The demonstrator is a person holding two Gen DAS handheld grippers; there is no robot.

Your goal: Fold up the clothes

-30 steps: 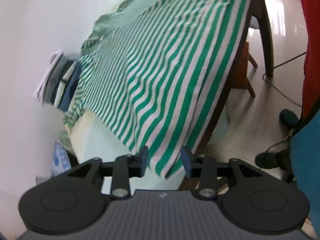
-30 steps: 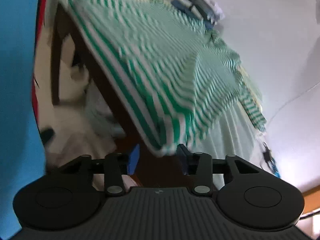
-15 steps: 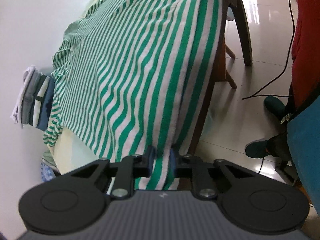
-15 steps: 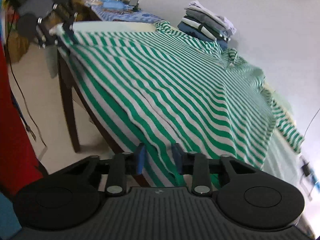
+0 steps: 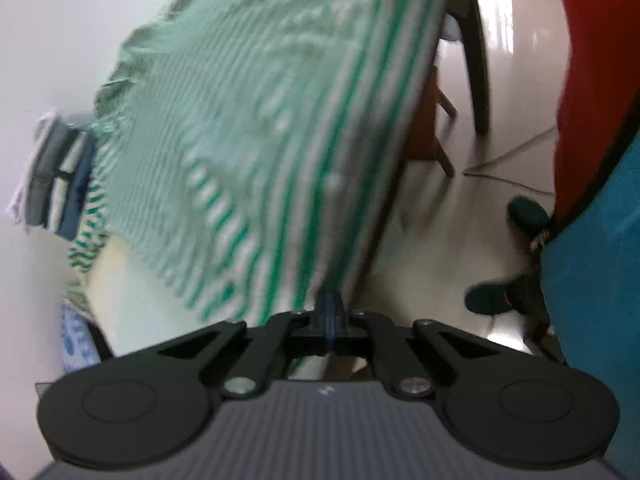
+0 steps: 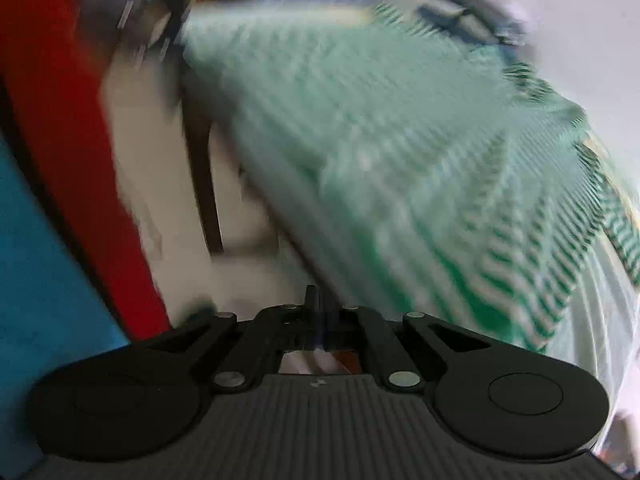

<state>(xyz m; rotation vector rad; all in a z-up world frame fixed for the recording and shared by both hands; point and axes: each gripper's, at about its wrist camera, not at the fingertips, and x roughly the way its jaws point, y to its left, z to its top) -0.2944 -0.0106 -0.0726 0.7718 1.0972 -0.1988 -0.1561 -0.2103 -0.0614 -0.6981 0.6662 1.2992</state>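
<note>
a: left wrist view? 
b: left gripper is pinching the striped shirt hem, shirt spreading ahead.
a: right wrist view?
b: right gripper is clamping closed on the shirt corner; soft, light, likely sagging, so hem corners suit.

Both views are bright with soft daylight, and heavy motion blur smears the striped shirt into pale green streaks, worst in the right wrist view. The gripper bodies at the bottom stay sharp. White glare glints off the glossy floor. Fisheye distortion bends straight edges, and the corners fall to dark vignette
</note>
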